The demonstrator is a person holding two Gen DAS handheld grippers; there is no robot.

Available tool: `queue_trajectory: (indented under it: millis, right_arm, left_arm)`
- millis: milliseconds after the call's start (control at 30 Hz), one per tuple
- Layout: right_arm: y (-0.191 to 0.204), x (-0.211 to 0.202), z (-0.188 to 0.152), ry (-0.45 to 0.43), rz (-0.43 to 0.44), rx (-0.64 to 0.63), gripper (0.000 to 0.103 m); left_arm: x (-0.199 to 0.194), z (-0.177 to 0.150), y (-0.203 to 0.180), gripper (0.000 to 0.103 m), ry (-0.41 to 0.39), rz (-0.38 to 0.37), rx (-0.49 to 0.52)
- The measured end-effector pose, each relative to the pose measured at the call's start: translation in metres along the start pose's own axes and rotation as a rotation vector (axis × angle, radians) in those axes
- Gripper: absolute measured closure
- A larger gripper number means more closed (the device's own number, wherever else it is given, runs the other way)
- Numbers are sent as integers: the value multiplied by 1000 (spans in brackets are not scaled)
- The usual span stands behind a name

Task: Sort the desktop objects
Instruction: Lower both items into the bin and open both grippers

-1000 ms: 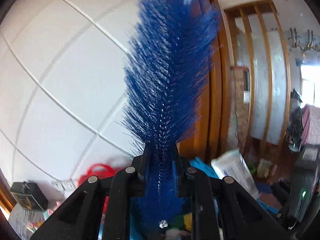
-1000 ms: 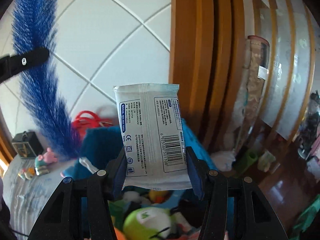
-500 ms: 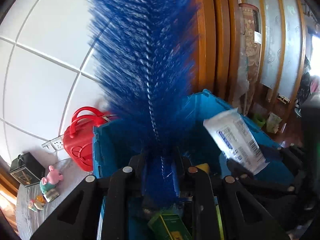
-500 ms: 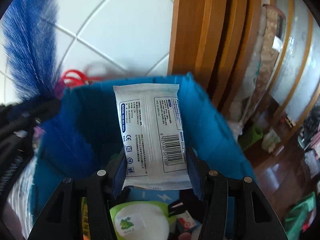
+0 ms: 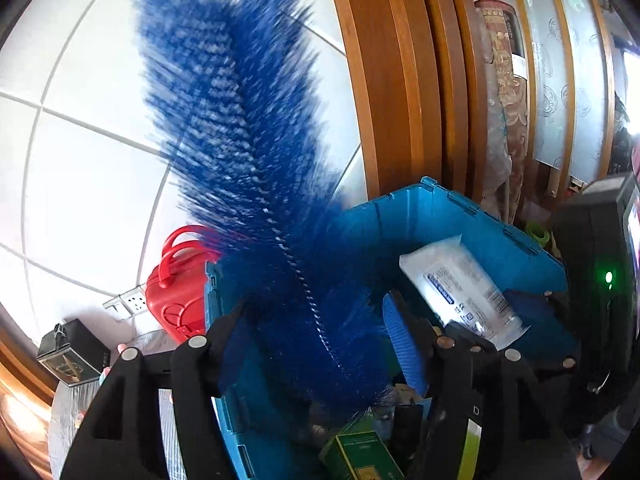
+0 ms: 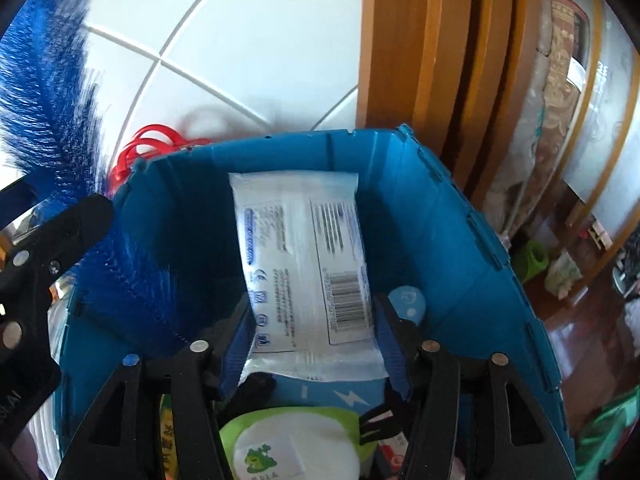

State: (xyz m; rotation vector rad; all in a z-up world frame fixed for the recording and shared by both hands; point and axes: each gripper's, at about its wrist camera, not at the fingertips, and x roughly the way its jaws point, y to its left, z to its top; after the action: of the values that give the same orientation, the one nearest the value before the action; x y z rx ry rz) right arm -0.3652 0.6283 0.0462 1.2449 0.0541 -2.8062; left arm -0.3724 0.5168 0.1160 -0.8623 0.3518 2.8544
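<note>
A long blue bristle brush (image 5: pixel 248 184) leans to the upper left with its lower end down in the blue plastic bin (image 5: pixel 460 216). My left gripper (image 5: pixel 320 344) stands open around its stem, jaws wide apart. My right gripper (image 6: pixel 312 336) has its jaws on both sides of a white wet-wipes pack (image 6: pixel 304 256), above the inside of the bin (image 6: pixel 460 264); the pack looks loose between the pads. The pack (image 5: pixel 460 284) and the right gripper also show in the left wrist view. The brush (image 6: pixel 60 120) shows at the left of the right wrist view.
The bin holds a green box (image 5: pixel 360 456), a green-and-white round item (image 6: pixel 292 444) and other small things. A red case (image 5: pixel 176 284) stands behind the bin by the tiled wall. A black box (image 5: pixel 72 352) sits at the left. A wooden door frame (image 6: pixel 420 60) stands behind.
Both grippers have moved down over the bin. The left jaws have opened and the brush has tipped left, its end in the bin. The right jaws have widened around the pack.
</note>
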Motion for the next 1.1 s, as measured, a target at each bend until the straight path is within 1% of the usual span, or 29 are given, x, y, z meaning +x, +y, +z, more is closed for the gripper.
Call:
queue_trajectory:
  millis: [33, 67, 133, 200, 300, 400, 467, 533, 833, 1100]
  right_arm:
    - [0, 0, 2, -3, -1, -2, 31]
    - [1, -2, 2, -6, 2, -5, 23]
    - [1, -7, 2, -13, -4, -8, 17]
    - [1, -12, 2, -18, -9, -7, 16]
    - [0, -23, -1, -29, -17, -6, 11]
    - [-3, -37, -2, -45, -19, 0, 10]
    - [-4, -47, -5, -60, -23, 0, 4]
    - [-4, -59, -8, -77, -5, 3, 1]
    - [2, -99, -22, -126, 39, 12, 0]
    - [31, -123, -37, -150, 67, -9, 0]
  left_arm:
    - [-1, -1, 0, 34, 0, 1, 0]
    - [-2, -2, 1, 33, -1, -2, -1]
    - [-5, -4, 3, 33, -5, -4, -4]
    - [-9, -7, 5, 33, -10, -9, -11]
    - [-16, -13, 11, 33, -17, -24, -29]
    - [-25, -18, 17, 32, -28, -33, -44]
    - [-32, -22, 22, 32, -37, -45, -62]
    - [-41, -27, 27, 32, -50, -53, -79]
    - [-86, -49, 49, 31, -103, -71, -123]
    - [-120, -75, 75, 31, -134, -85, -146]
